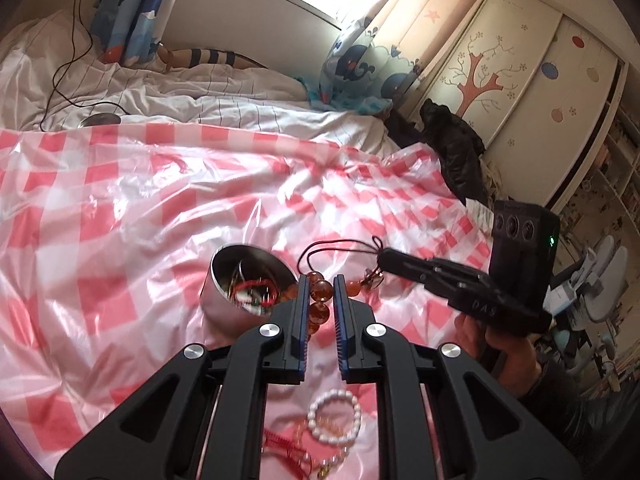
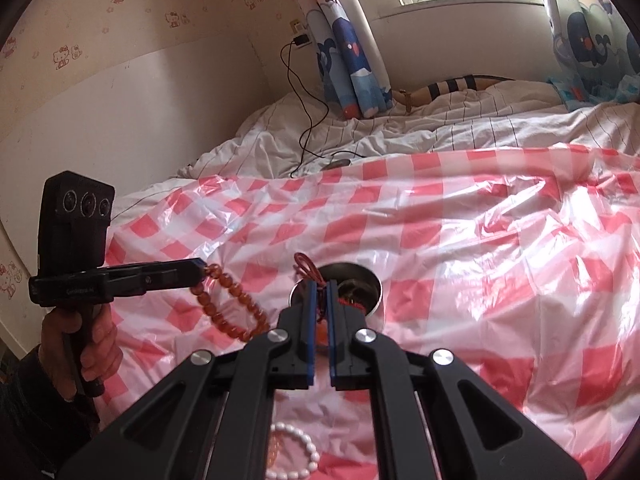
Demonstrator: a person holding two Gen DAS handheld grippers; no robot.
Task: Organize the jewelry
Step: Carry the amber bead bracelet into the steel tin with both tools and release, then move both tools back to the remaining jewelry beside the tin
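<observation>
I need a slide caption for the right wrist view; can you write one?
Both grippers, right and left, hold an amber bead bracelet beside a steel tin on a checkered sheet.

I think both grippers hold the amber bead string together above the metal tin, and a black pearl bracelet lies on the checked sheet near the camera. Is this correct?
Not quite: the pearl bracelet is white, not black, as the left wrist view shows. The rest holds: the left gripper and the right gripper both grip the amber bead string by the metal tin, over the checked sheet.
</observation>
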